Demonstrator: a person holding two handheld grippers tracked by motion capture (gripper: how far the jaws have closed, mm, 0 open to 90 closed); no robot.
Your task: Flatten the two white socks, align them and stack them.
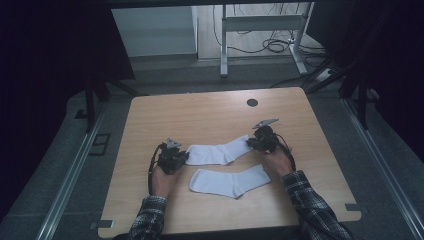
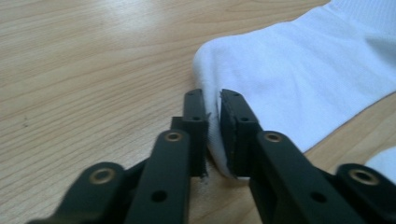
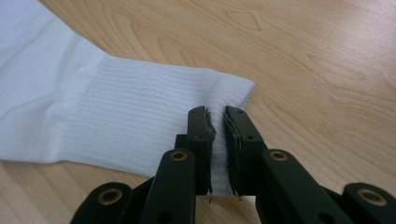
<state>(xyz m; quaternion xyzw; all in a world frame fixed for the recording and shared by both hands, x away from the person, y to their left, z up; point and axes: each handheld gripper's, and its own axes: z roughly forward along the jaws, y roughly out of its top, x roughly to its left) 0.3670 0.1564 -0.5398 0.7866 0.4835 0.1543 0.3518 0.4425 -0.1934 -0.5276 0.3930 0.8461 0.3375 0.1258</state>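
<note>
Clearly the upper sock [image 1: 218, 153], at the middle of the high view, is light, soft and floppy. The left gripper [image 2: 213, 135] pinches its toe edge and the right gripper [image 3: 217, 149] pinches its ribbed cuff; these two ends are good holds.

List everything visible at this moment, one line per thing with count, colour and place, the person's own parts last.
far sock: 1, white, mid-table, lying flat, held at both ends.
near sock: 1, white, just in front of the far one, untouched.
table: 1, light wood, with a dark round hole near its far edge.
desk frame: 1, pale grey, on the floor behind the table, with black cables by it.
left gripper: 1, black, shut on the far sock's toe end.
right gripper: 1, black, shut on the far sock's ribbed cuff.
sleeves: 2, dark plaid, at the near table edge.
</note>
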